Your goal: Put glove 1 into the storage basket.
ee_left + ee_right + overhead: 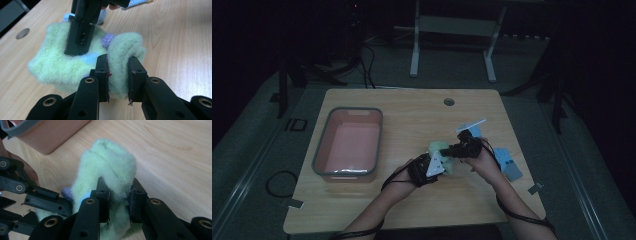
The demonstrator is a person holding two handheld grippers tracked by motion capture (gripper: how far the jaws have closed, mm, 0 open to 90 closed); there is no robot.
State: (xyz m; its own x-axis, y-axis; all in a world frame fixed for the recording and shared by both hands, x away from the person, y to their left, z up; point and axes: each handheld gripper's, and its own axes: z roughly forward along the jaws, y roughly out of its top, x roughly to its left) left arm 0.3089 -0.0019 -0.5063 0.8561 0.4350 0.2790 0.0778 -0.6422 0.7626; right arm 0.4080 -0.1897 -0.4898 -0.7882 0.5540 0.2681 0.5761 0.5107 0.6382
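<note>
Left of the fluffy green sock [441, 148], well apart: pink bin with grey rim [323, 140], on the wooden desk [412, 112]. At the sock's near side: left gripper [117, 75], fingers [103, 72] closed on a raised fold of the green pile, small purple patch [107, 40] just beyond the fold; at the sock's far side: right gripper [118, 192], fingers [135, 195] likewise pinched on a bunched ridge of the same sock, sock body resting on the desk near its middle. Right of the sock, near the desk edge: blue and grey socks [508, 163], lying flat.
</note>
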